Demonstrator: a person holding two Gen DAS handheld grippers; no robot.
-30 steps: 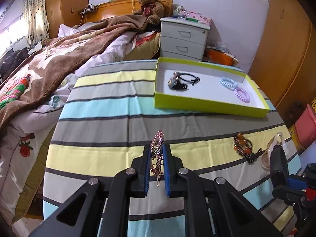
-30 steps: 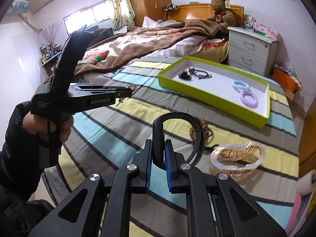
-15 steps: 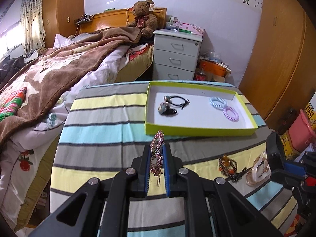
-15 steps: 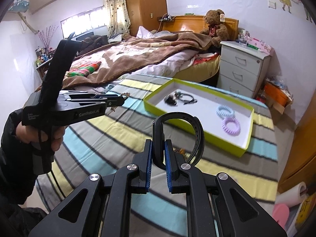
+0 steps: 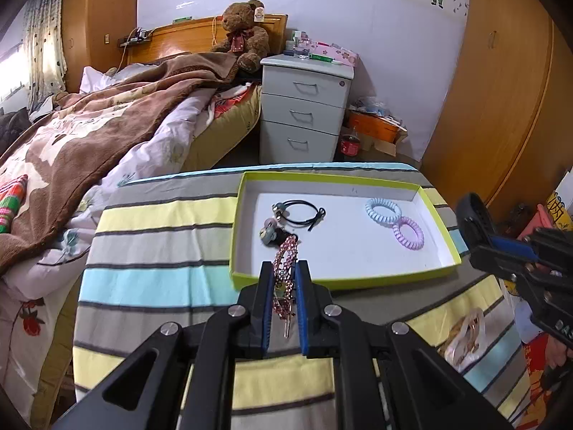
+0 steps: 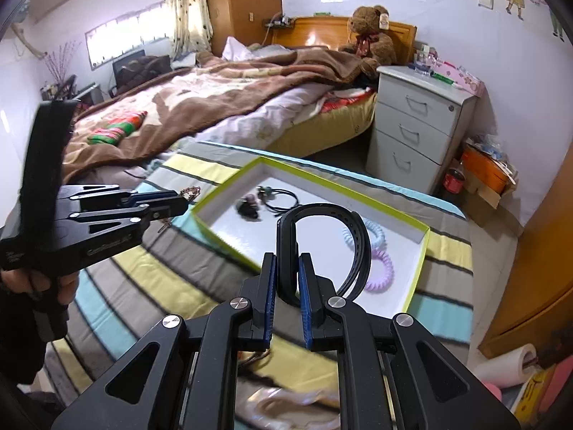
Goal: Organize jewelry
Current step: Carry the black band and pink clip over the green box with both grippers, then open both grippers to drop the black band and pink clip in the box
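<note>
My left claw (image 5: pixel 284 279) is clamped on a pink beaded hair clip (image 5: pixel 284 268), which stands upright between the pads; its lower end runs down behind the fingers, and from my right camera it shows only as a small glint at the left claw's tip (image 6: pixel 189 191). Ahead of that claw and just beyond its tip sits the green-rimmed tray (image 5: pixel 343 281), holding a black cord with beads (image 5: pixel 299 211), a blue coil band (image 5: pixel 383 209) and a purple coil band (image 5: pixel 408 233). My right claw (image 6: pixel 287 279) grips a black wristband (image 6: pixel 322 247), whose loop arches up and covers part of the two coil bands in that view; the left camera shows them whole. In the left view the right claw enters from the right, cut off by the frame edge. A clear clip with gold inside (image 5: pixel 463 337) lies on the striped cloth (image 5: pixel 154 279) to the right of my left claw; under my right claw it is only a blur.
</note>
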